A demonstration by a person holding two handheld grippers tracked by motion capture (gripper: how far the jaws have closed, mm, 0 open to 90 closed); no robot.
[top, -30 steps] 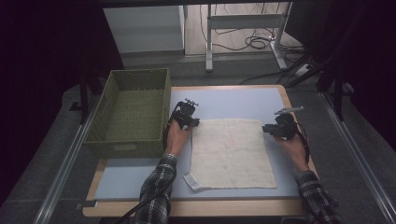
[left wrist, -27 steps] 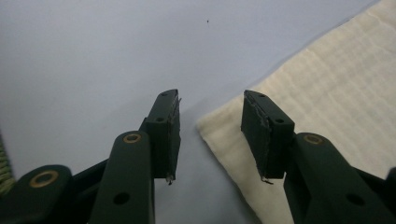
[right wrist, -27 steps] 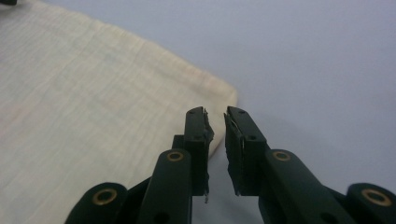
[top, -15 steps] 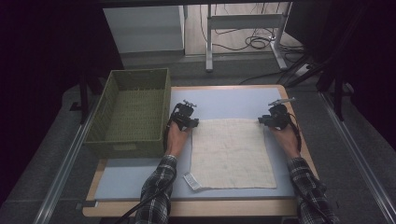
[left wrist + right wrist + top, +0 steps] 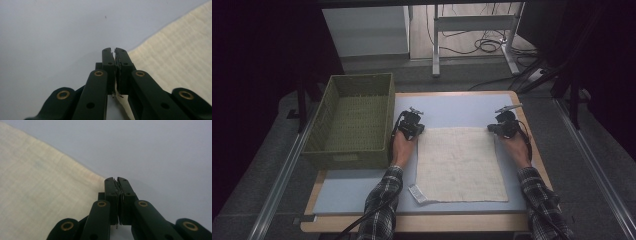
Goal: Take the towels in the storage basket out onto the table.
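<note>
The cream square woven cloth (image 5: 460,164) lies flat on the pale blue table mat (image 5: 452,107), and everything else places off it. At its far left corner sits the left gripper (image 5: 417,131); in the left gripper view its black jaws have just been closing and now meet, tips at the cloth's corner (image 5: 175,50) — whether fabric is pinched there I cannot tell. At the far right corner sits the right gripper (image 5: 493,128), jaws likewise just closed and pressed together at the cloth's edge (image 5: 45,185), the grip itself not discernible. Left of the cloth, just beyond the left hand (image 5: 402,145), stands the olive green woven rectangular basket (image 5: 349,150). A small white label (image 5: 417,193) juts from the cloth's near left corner. Nothing lies on the cloth — its surface is unobstructed.
</note>
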